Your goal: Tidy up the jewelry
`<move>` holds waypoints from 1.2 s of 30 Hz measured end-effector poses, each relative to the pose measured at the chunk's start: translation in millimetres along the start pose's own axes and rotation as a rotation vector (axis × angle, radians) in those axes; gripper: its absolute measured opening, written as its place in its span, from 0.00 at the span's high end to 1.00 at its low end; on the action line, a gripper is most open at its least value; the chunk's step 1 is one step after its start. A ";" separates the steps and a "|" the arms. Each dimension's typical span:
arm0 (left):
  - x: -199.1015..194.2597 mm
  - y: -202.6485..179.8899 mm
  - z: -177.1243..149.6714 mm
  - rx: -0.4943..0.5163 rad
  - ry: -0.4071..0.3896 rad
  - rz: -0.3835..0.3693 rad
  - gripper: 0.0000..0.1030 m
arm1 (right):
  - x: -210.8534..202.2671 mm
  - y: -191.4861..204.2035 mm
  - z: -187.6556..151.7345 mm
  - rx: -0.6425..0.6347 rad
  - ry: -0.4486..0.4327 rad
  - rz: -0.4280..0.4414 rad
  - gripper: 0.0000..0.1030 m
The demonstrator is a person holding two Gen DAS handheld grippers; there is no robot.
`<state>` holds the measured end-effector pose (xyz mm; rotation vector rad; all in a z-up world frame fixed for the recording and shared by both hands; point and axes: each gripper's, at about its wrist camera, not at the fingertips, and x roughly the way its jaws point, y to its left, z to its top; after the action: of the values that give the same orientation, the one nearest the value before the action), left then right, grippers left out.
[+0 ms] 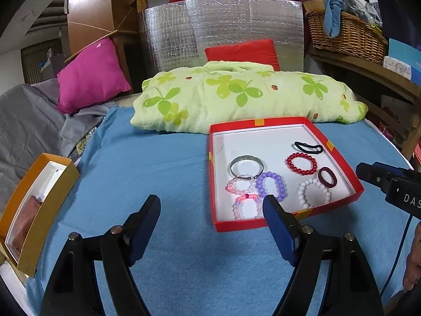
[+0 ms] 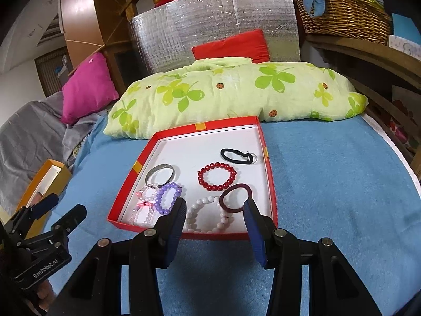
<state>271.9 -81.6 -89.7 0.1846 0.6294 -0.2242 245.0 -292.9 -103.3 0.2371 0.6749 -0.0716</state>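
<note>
A red tray (image 1: 263, 123) (image 2: 200, 126) with a white floor lies on the blue blanket (image 1: 158, 171). In it lie a silver bangle (image 1: 247, 157), a red bead bracelet (image 2: 201, 179), a purple one (image 2: 159, 200), a white one (image 2: 192, 210), pink ones (image 1: 231, 187), a maroon hair tie (image 2: 223, 201) and a black hair tie (image 2: 226, 155). My left gripper (image 1: 210, 205) hovers wide open over the blanket at the tray's near left corner, holding nothing. My right gripper (image 2: 215, 205) is open above the tray's near rim, with the white bracelet beyond its fingers.
A yellow box (image 1: 52, 192) with a white inside sits at the blanket's left edge. Behind the tray lies a green clover quilt (image 1: 236, 97), with a pink cushion (image 1: 92, 76) to its left. A wicker basket (image 1: 344, 34) stands on a wooden shelf at the right.
</note>
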 end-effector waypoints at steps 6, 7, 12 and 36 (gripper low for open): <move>6.2 8.1 -6.7 -0.033 0.052 0.035 0.19 | 1.7 4.5 -2.4 0.000 0.007 -0.008 0.48; 8.0 9.2 -7.4 -0.034 0.062 0.046 0.19 | 2.8 5.0 -2.2 0.000 0.009 -0.008 0.48; 11.1 13.6 -7.9 -0.054 0.079 0.094 0.19 | 5.9 8.2 -2.6 -0.008 0.012 -0.011 0.48; -20.5 14.8 -30.1 -0.054 0.063 0.145 0.19 | -33.1 22.6 -30.8 -0.095 -0.035 -0.089 0.47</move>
<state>242.9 -57.2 -99.7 0.1849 0.6806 -0.0619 203.6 -263.9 -101.4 0.1149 0.6520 -0.1280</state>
